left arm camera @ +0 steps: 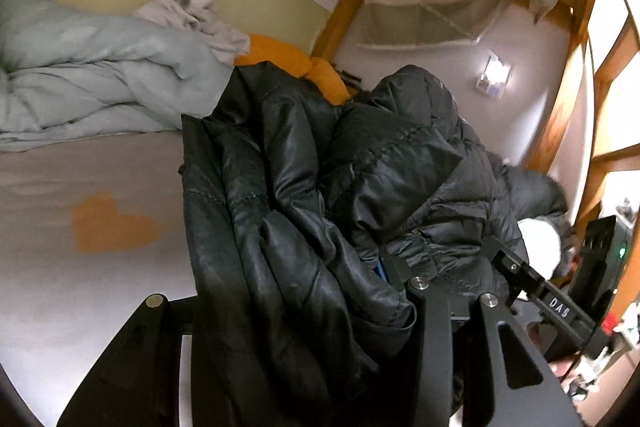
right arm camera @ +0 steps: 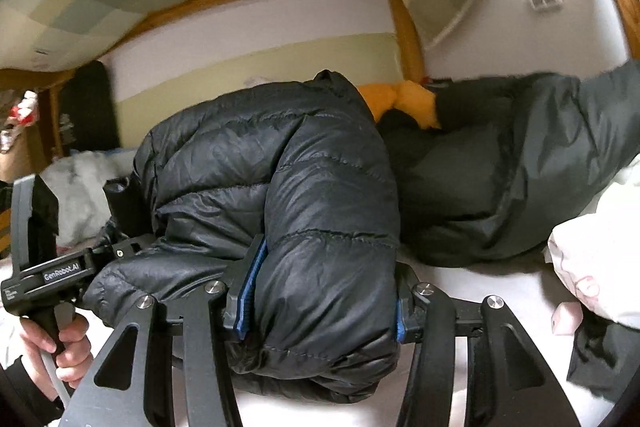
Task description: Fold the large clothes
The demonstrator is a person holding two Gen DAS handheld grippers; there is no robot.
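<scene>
A black quilted puffer jacket [left arm camera: 320, 187] lies bunched on the bed, draped over my left gripper [left arm camera: 344, 279]. That gripper's fingers are mostly buried in the fabric; a blue pad shows beside a fold pinched between them. In the right wrist view the jacket [right arm camera: 304, 167] bulges up in a thick roll, and my right gripper [right arm camera: 320, 291] clamps that roll between its blue-padded fingers [right arm camera: 252, 283]. The left gripper's body [right arm camera: 44, 267] and the hand holding it show at the left, close against the jacket.
A grey sheet [left arm camera: 80, 287] with an orange heart covers the mattress. A pale blue duvet [left arm camera: 100, 75] and a grey garment [left arm camera: 192, 7] lie at the back left. An orange cushion [right arm camera: 404, 99] sits behind the jacket. White bedding [right arm camera: 600, 247] lies at right. Wooden posts [left arm camera: 344, 3] frame the bed.
</scene>
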